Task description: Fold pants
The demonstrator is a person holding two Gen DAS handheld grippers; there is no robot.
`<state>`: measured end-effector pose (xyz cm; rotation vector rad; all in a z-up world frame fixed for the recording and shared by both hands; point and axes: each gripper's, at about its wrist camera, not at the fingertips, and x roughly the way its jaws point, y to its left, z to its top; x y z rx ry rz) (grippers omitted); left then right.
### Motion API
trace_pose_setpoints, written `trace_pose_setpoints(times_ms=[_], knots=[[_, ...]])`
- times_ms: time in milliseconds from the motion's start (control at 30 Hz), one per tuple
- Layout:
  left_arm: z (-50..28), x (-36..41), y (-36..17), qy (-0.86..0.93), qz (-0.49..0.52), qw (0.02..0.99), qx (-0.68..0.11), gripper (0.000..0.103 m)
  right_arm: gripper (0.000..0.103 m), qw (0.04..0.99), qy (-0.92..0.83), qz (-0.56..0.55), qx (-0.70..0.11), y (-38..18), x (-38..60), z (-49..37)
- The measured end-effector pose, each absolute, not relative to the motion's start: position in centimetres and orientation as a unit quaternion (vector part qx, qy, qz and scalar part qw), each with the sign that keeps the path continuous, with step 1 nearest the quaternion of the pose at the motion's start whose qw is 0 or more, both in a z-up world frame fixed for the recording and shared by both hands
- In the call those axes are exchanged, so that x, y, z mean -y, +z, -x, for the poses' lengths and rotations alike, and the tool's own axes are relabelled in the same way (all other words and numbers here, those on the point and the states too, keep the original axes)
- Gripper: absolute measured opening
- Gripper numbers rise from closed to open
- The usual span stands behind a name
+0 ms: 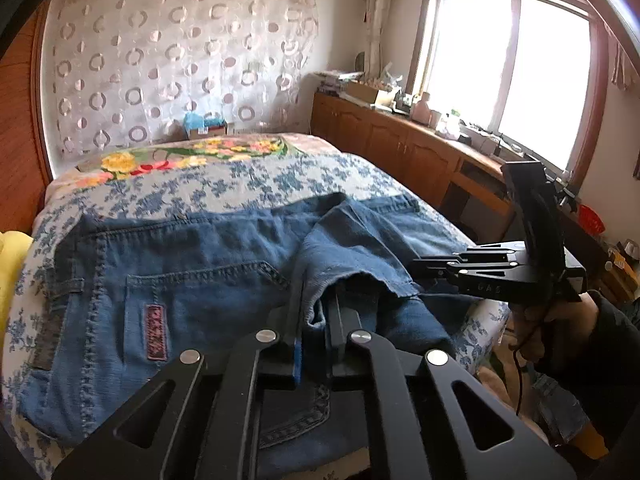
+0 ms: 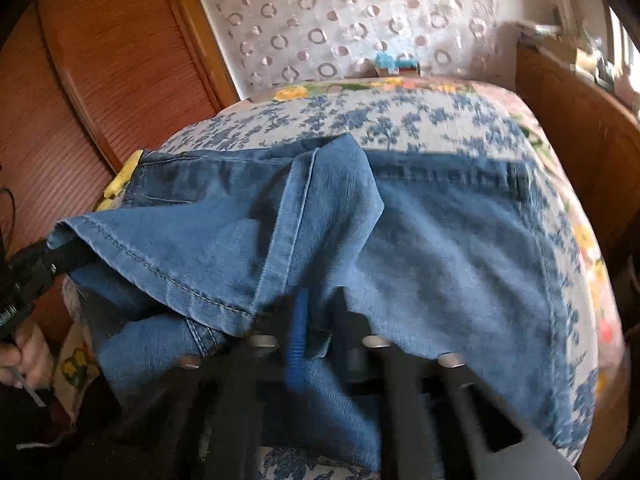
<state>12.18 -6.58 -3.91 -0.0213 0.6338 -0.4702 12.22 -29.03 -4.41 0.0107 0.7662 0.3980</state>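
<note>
Blue jeans (image 1: 192,248) lie across the bed, back pocket up and waistband to the left. One leg end (image 1: 352,248) is folded back over them. My left gripper (image 1: 318,304) is at the bottom of the left wrist view, shut on the hem of that leg end, with denim bunched between its fingers. My right gripper (image 1: 416,266) comes in from the right, its tips buried in the same fold. In the blurred right wrist view, my right gripper (image 2: 316,312) is shut on the jeans (image 2: 460,248), and cloth drapes over its fingers. My left gripper (image 2: 64,260) holds the hem at the left.
The bed (image 1: 248,184) has a blue-flowered cover. A yellow cloth (image 1: 12,264) lies at its left edge. A wooden cabinet (image 1: 400,148) with a cluttered top runs under the window on the right. A wooden panel (image 2: 100,80) stands on the left. A person's hand (image 1: 560,320) grips the right handle.
</note>
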Motion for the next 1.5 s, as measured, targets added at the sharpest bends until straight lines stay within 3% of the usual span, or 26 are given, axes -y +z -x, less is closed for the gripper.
trace_pose_setpoints(times_ms=[567, 867, 1267, 1333, 1400, 1500], knots=[[-8.5, -2.5, 1.4, -0.160, 0.048, 0.959, -0.230, 0.007, 0.004, 0.927, 0.285, 0.041, -0.242, 5.6, 21.3, -11.6], [-8.7, -8.6, -1.5, -0.101, 0.080, 0.959, -0.253, 0.007, 0.003, 0.906, 0.331, 0.070, -0.253, 6.2, 13.2, -17.0], [-9.2, -11.2, -6.8, -0.060, 0.089, 0.944, -0.312, 0.007, 0.003, 0.890, 0.330, 0.100, -0.299, 4.4, 3.4, -25.2], [-9.2, -11.4, -7.3, -0.056, 0.092, 0.940, -0.323, 0.012, 0.003, 0.890, 0.326, 0.093, -0.306, 4.3, 2.6, -25.7], [-9.0, -11.6, -7.4, -0.049, 0.091, 0.940, -0.325, 0.030, 0.004, 0.891, 0.322, 0.097, -0.306, 4.5, 2.2, -25.4], [-8.4, -12.1, -7.3, -0.039, 0.095, 0.942, -0.318, 0.043, 0.028, 0.891, 0.310, 0.100, -0.316, 4.4, 2.4, -25.2]])
